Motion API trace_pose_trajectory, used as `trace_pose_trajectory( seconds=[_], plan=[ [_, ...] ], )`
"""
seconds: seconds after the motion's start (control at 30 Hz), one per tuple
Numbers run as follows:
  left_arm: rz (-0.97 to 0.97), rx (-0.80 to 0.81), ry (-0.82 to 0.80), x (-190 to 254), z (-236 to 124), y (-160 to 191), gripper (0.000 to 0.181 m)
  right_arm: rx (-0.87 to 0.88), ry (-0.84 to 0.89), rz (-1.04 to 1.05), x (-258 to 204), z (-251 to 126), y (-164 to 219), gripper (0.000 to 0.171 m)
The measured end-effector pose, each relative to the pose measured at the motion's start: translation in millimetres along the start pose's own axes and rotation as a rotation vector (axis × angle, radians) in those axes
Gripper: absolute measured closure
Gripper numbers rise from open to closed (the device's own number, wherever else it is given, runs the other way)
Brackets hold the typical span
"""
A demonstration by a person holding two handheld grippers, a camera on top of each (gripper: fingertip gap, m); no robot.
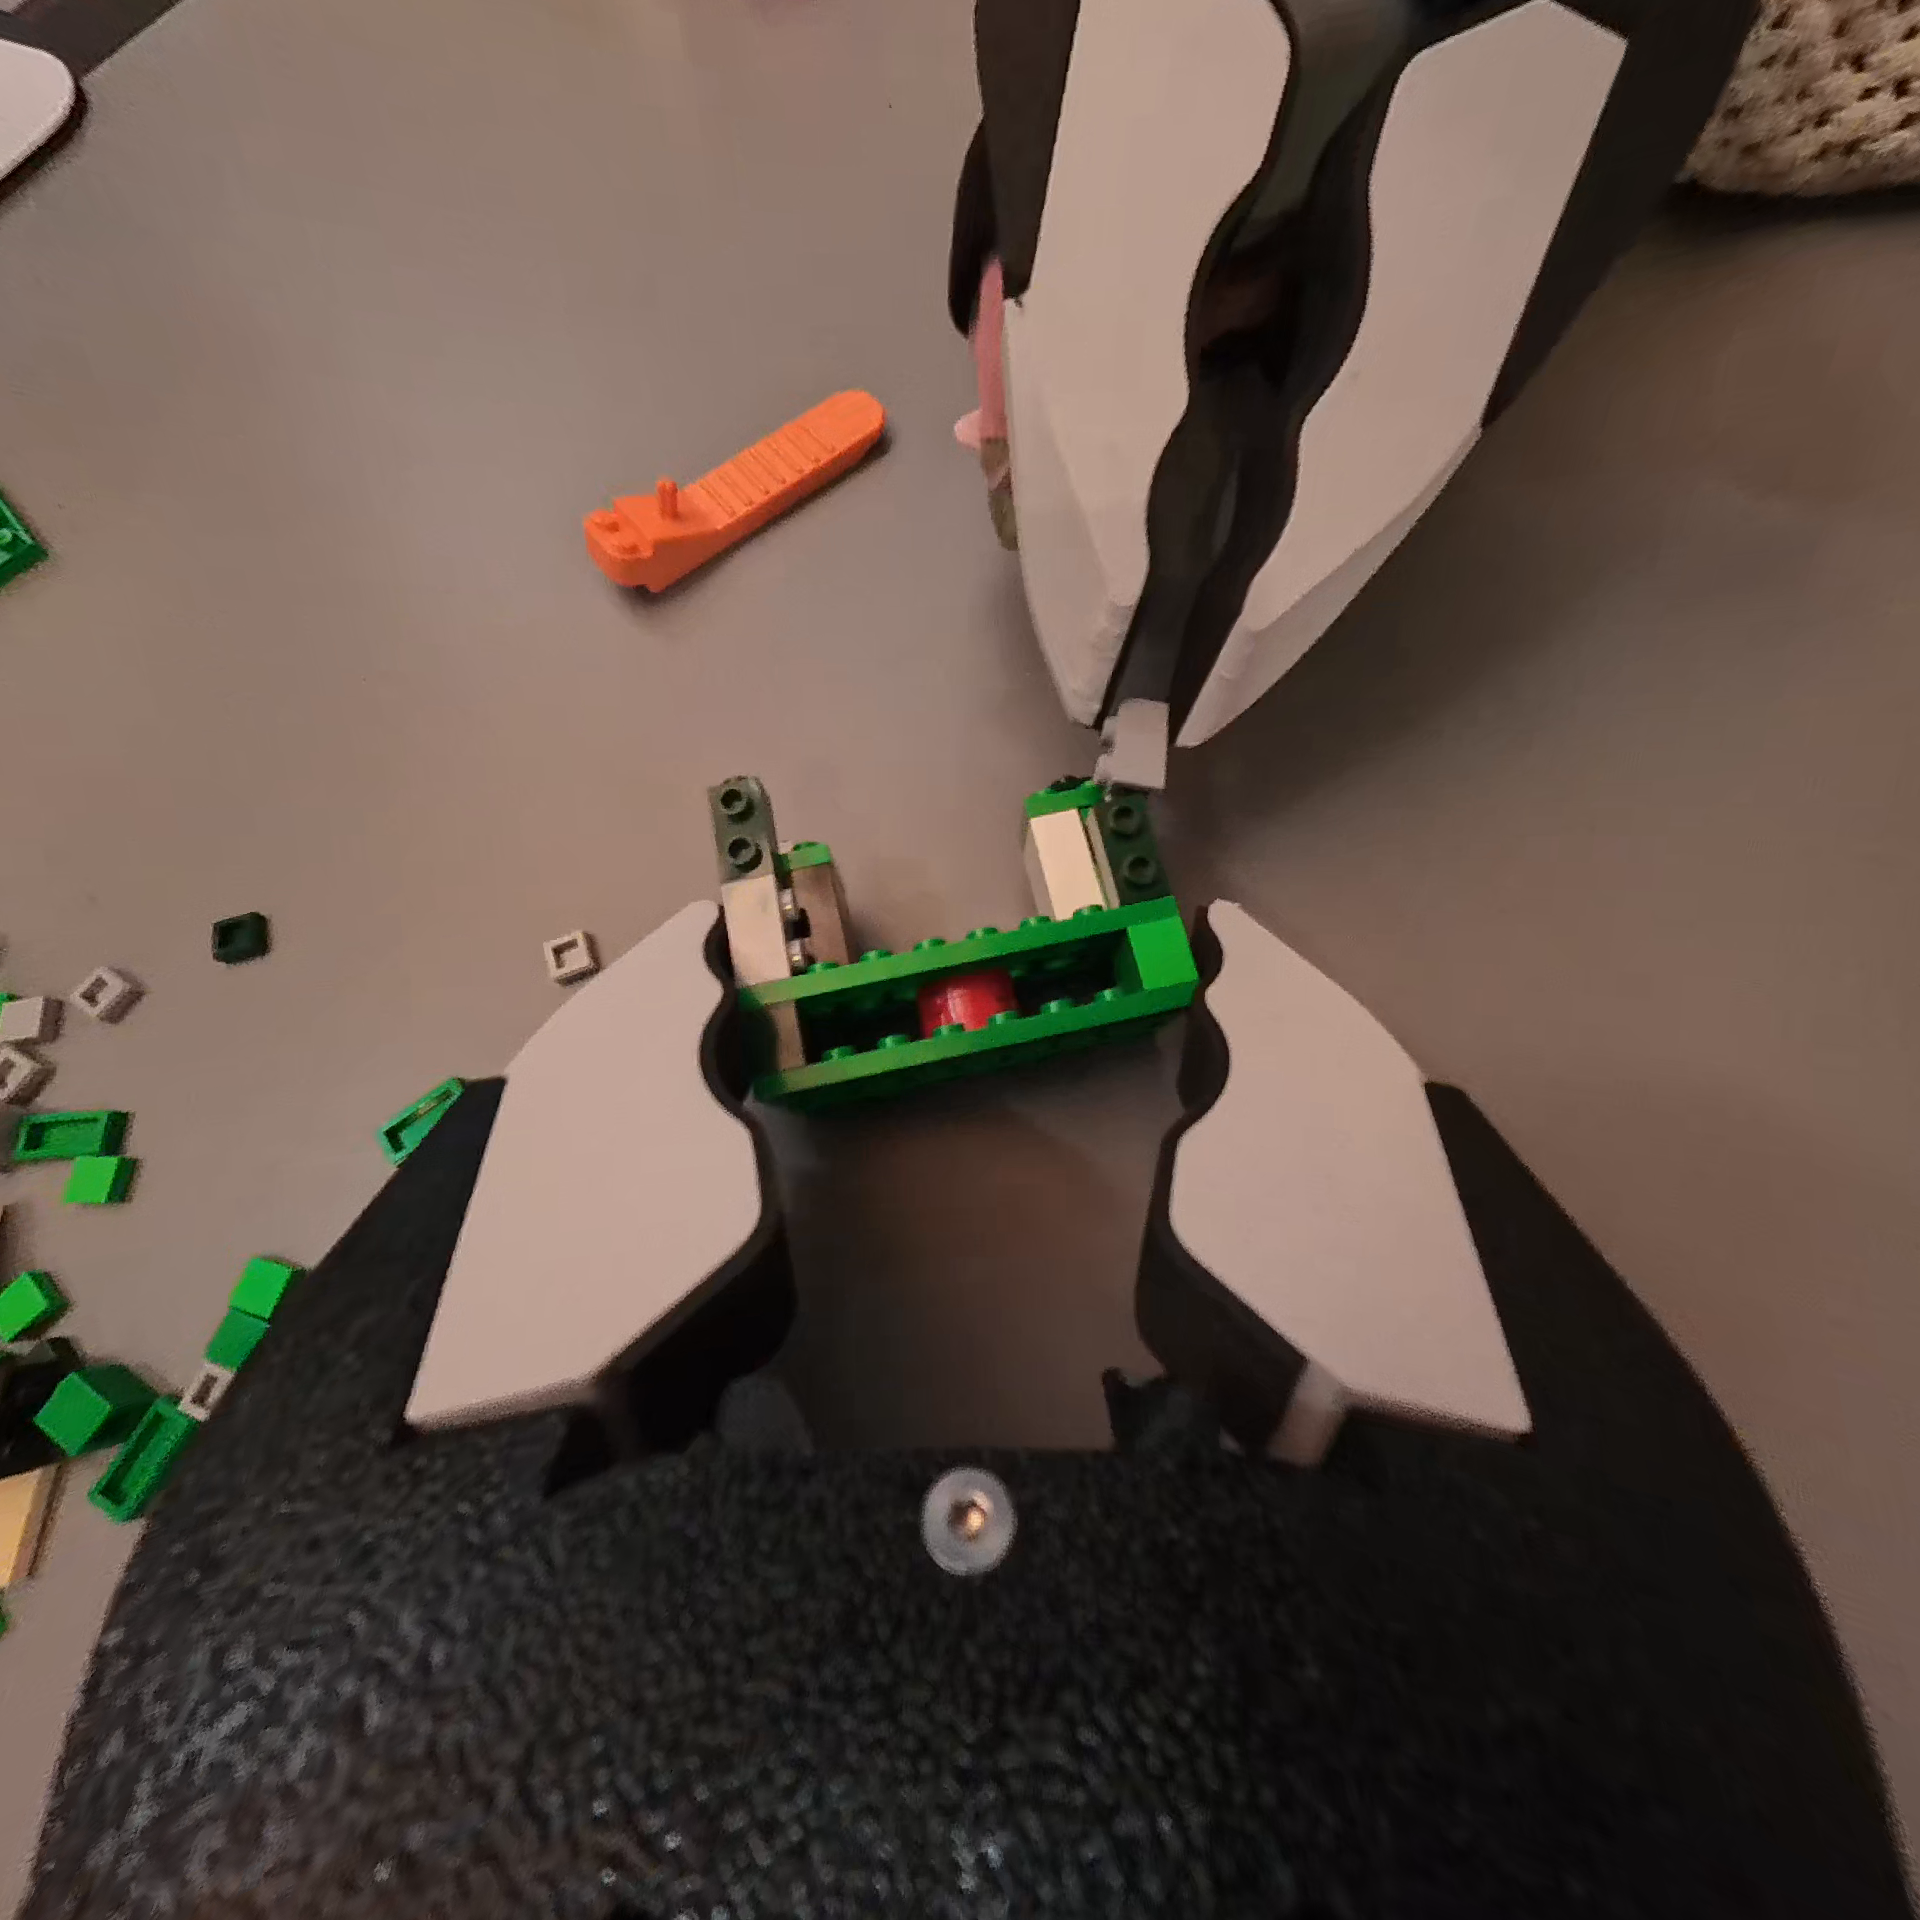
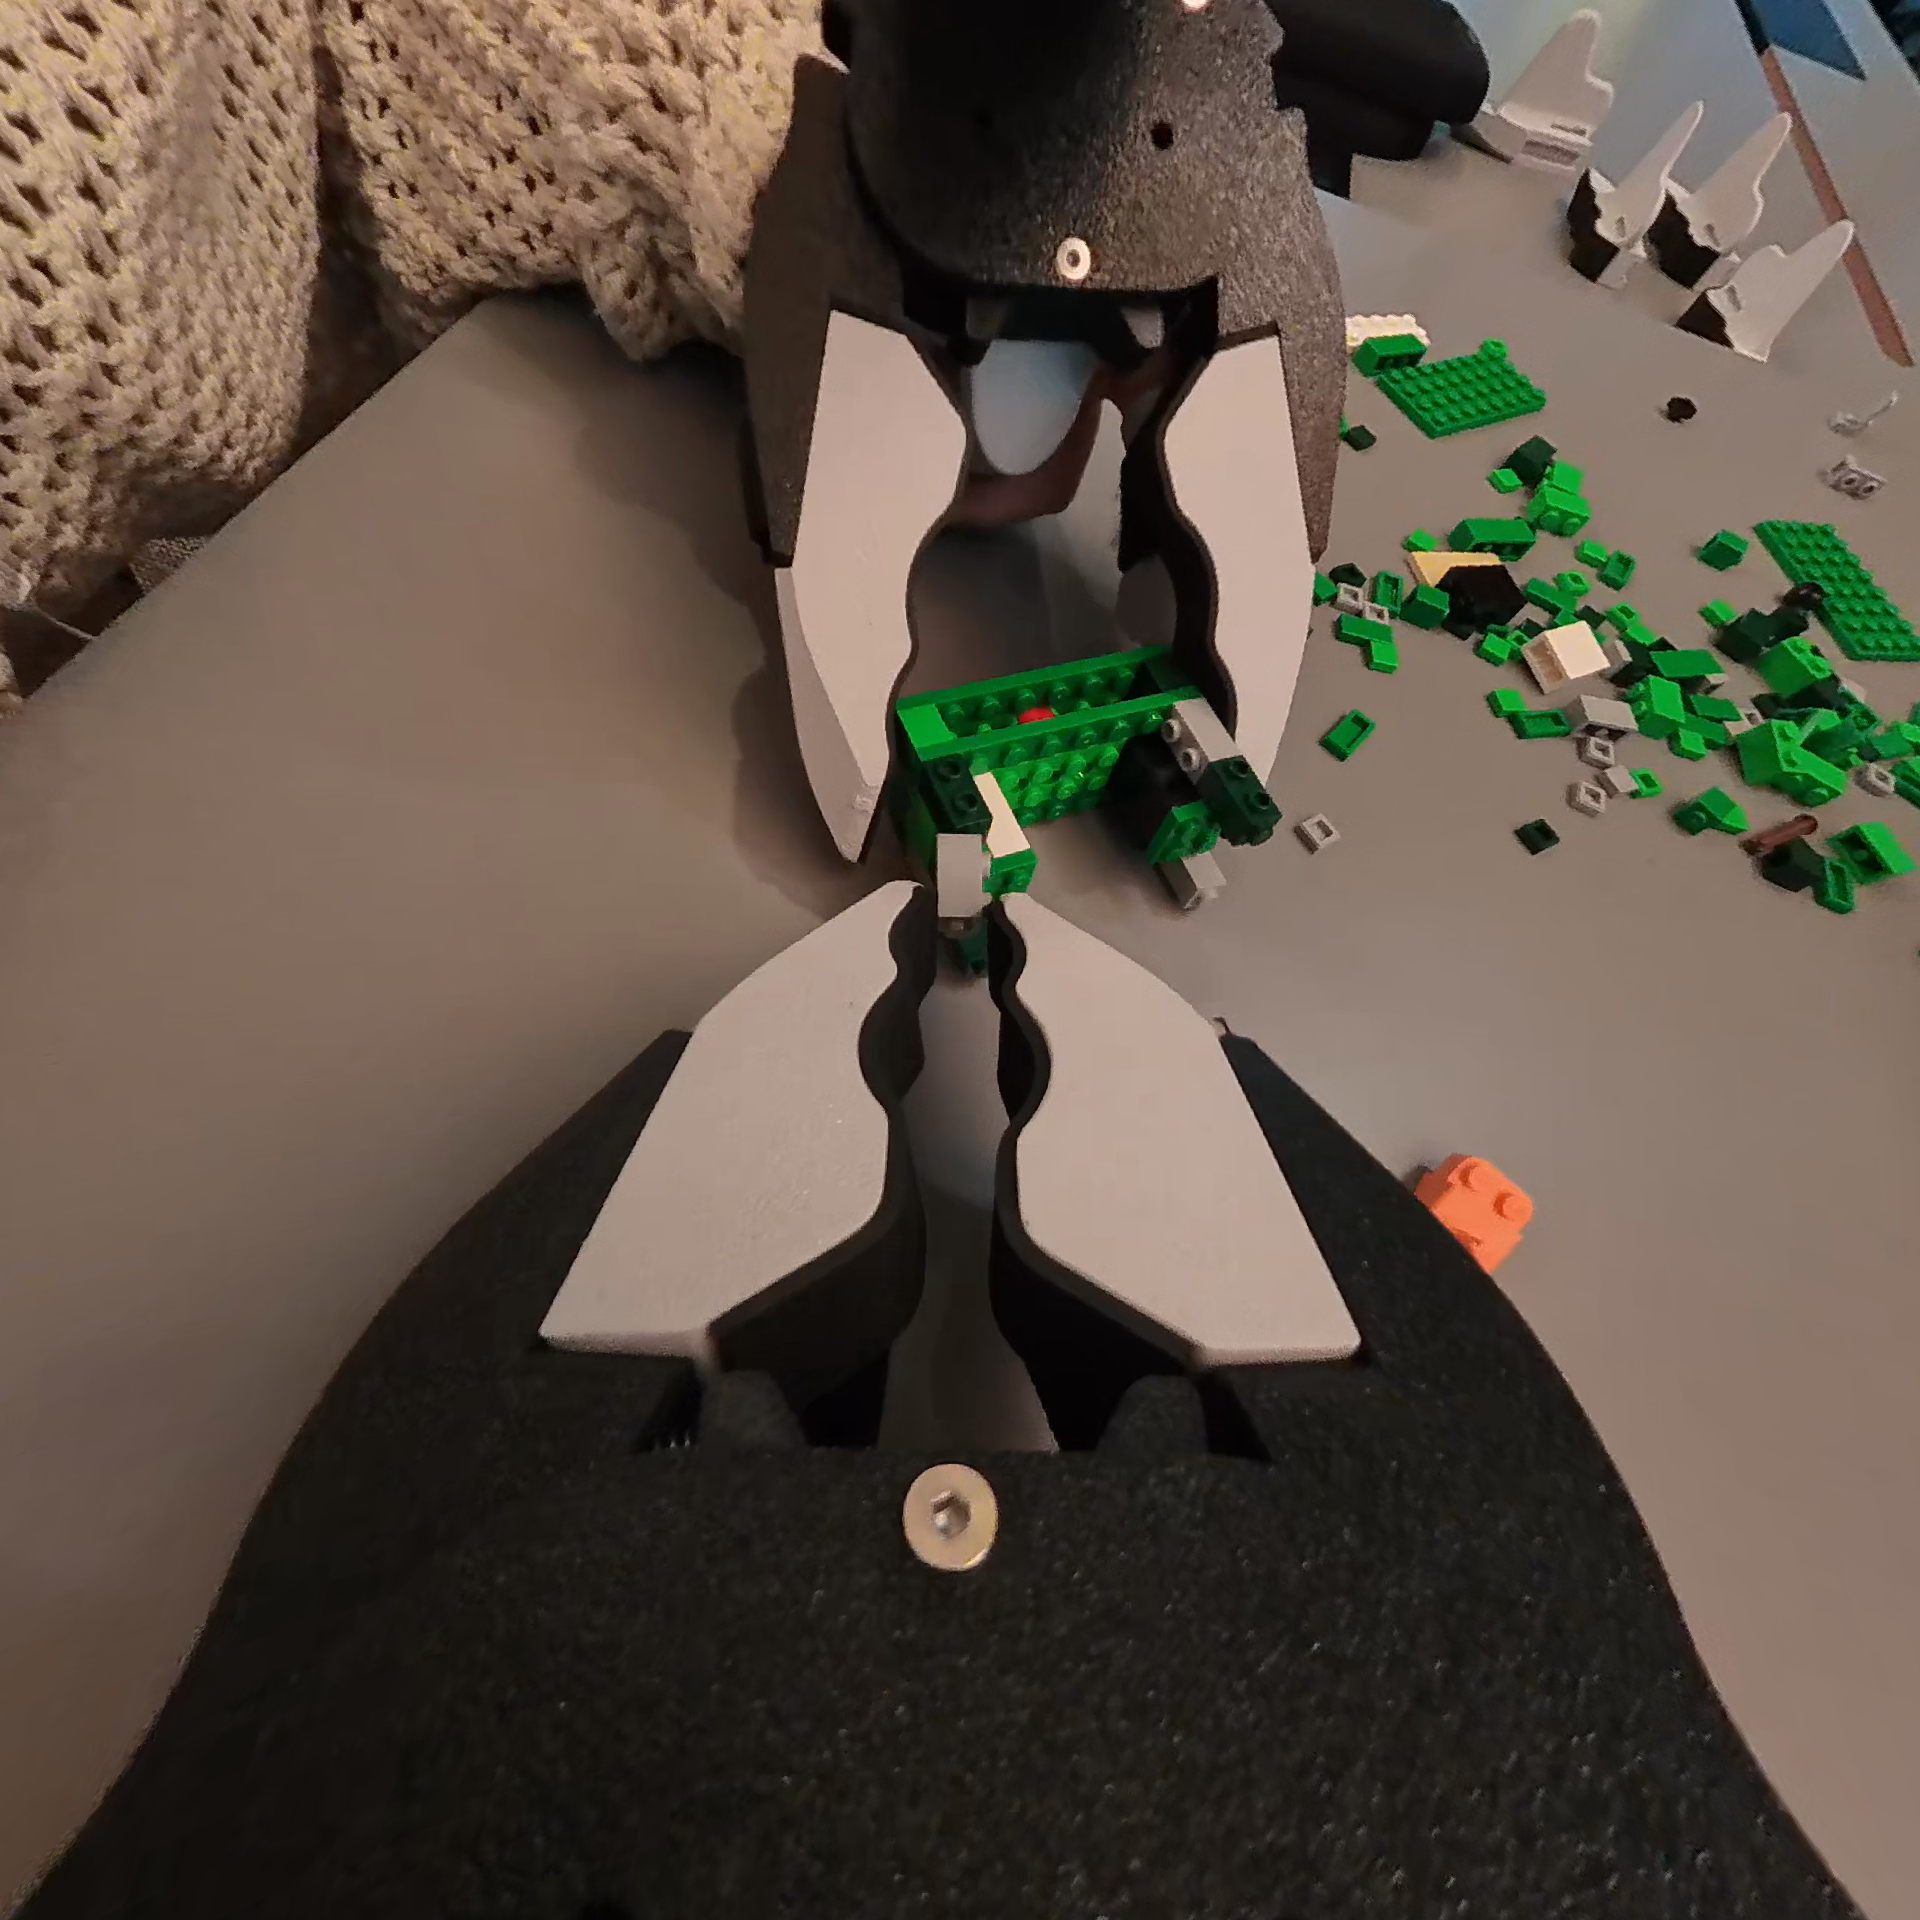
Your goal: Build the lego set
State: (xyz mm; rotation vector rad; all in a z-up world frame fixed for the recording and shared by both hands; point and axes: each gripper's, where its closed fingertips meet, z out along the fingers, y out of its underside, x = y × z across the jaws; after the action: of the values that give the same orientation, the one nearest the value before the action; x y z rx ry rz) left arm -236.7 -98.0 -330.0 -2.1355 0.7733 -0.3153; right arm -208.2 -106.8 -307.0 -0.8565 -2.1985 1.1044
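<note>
A green lego build (image 1: pixel 966 997) with a red piece inside and two upright posts stands on the grey table (image 1: pixel 416 312). My left gripper (image 1: pixel 964 914) straddles it, one pad against each end. The right wrist view shows the same: the build (image 2: pixel 1039 748) sits between the left gripper's fingers (image 2: pixel 831 623). My right gripper (image 2: pixel 956 904) is shut on a small grey piece (image 2: pixel 961 868) and holds it against the top of the post nearest to it. In the left wrist view the right gripper (image 1: pixel 1138 727) comes in from above with the grey piece (image 1: pixel 1132 743) at its tips.
An orange brick separator (image 1: pixel 732 488) lies beyond the build, left of the right gripper. Loose green, grey and white pieces (image 2: pixel 1662 675) are spread beside the build, and show at the left edge (image 1: pixel 94 1247). A knitted blanket (image 2: pixel 260 208) lies past the table edge. Spare finger parts (image 2: pixel 1704 208) stand far back. The left gripper's tips are roughly 4 cm from the right gripper's. Both grippers' tips are roughly 10 cm from the orange brick separator (image 1: pixel 732 488).
</note>
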Motion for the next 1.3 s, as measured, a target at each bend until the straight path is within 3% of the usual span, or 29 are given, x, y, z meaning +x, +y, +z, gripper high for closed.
trace_pose_trajectory(
  seconds=[0.67, 1.3],
  plan=[
    [0.128, -0.038, 0.015, 9, -3, -1, 0.101, -0.053, -0.11, -0.154, -6, -1, -1, 0.162],
    [0.137, -0.071, -0.006, 11, -3, -2, 0.102, -0.164, -0.016, -0.243, -8, -2, -1, 0.162]
  ],
)
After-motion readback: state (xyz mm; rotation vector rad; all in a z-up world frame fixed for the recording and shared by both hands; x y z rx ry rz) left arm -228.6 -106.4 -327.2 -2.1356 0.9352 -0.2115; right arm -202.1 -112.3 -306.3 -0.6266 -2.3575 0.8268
